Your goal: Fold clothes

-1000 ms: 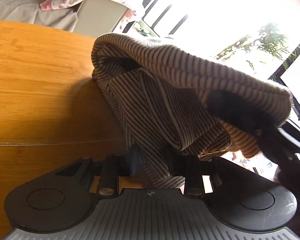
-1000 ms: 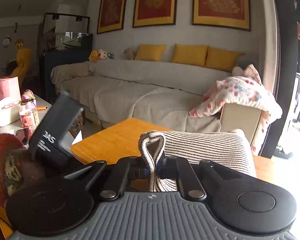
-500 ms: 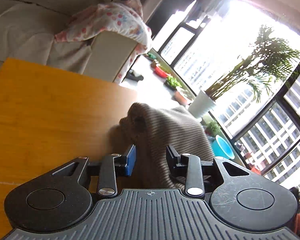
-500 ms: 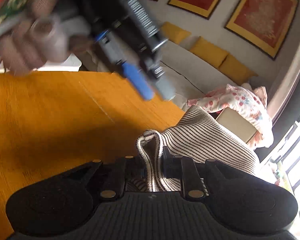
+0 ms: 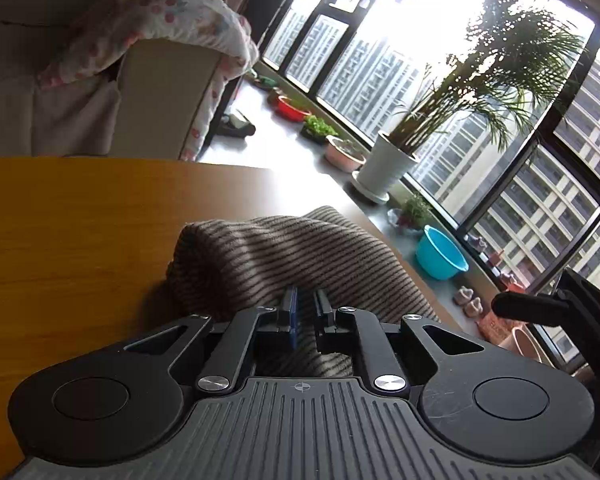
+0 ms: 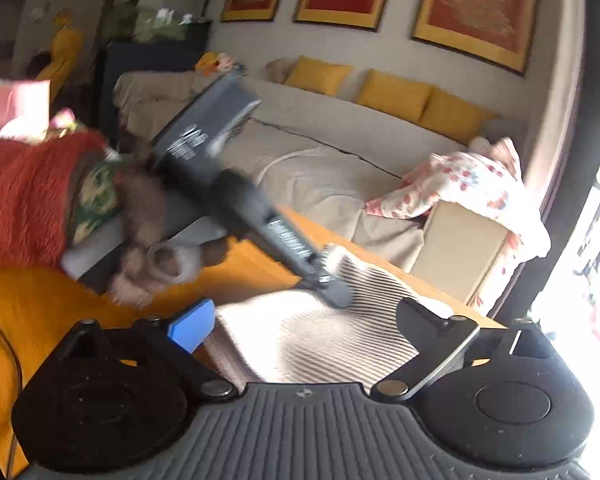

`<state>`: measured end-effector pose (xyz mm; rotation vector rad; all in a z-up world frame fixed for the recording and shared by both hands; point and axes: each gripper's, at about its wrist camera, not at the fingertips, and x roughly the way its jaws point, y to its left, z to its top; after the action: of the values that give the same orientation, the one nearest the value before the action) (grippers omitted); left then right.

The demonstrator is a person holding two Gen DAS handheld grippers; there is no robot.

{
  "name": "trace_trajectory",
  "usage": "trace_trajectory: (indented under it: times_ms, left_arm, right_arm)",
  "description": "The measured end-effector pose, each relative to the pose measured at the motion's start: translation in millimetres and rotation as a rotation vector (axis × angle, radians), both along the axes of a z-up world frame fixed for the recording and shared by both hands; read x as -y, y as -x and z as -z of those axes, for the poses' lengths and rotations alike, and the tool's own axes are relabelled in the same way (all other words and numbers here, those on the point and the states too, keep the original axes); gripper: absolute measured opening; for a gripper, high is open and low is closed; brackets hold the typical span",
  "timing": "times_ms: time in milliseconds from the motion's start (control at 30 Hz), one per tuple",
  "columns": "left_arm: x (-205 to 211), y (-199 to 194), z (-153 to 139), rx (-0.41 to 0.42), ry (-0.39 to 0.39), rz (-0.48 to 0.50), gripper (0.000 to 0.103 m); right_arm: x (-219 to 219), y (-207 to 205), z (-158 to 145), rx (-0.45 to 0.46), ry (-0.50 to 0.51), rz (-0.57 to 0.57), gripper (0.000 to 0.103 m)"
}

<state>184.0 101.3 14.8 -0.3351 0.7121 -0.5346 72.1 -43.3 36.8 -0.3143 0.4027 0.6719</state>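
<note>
A brown-and-cream striped garment [image 5: 292,252] lies bunched near the right edge of the wooden table [image 5: 80,220]. My left gripper [image 5: 306,314] sits low over it with its jaws nearly together; no cloth shows pinched between them. In the right wrist view the same garment [image 6: 312,332] lies on the table below my right gripper [image 6: 304,320], which is wide open and empty. The left gripper [image 6: 332,290], held by a hand in a red sleeve, presses its tip onto the garment there.
A beige sofa [image 6: 340,168] with yellow cushions and a floral blanket [image 6: 472,176] stands behind the table. To the right, past the table edge, are windows, a potted palm [image 5: 388,168] and a blue basin [image 5: 440,252] on the floor.
My right gripper has let go of the garment and opened wide. The garment has dropped flat onto the table. My left gripper has closed its jaws and come down onto the cloth.
</note>
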Motion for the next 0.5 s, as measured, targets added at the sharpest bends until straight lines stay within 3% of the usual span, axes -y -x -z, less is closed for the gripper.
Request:
trace_trajectory:
  times_ms: [133, 233, 367, 500]
  left_arm:
    - [2.3, 8.7, -0.7, 0.042, -0.036, 0.002, 0.010]
    - [4.0, 13.1, -1.5, 0.071, -0.059, 0.011, 0.010]
    - [-7.6, 10.7, 2.7, 0.067, -0.020, 0.025, 0.010]
    - [-20.9, 3.1, 7.4, 0.048, 0.022, 0.014, 0.010]
  right_arm:
    - [51.7, -78.8, -8.7, -0.264, -0.277, 0.160, 0.103]
    - [78.4, -145.4, 19.0, -0.500, -0.423, 0.213, 0.103]
    - [84.4, -200.5, 73.3, -0.780, -0.545, 0.263, 0.103]
    - [58.6, -197.0, 76.0, -0.793, -0.572, 0.160, 0.099]
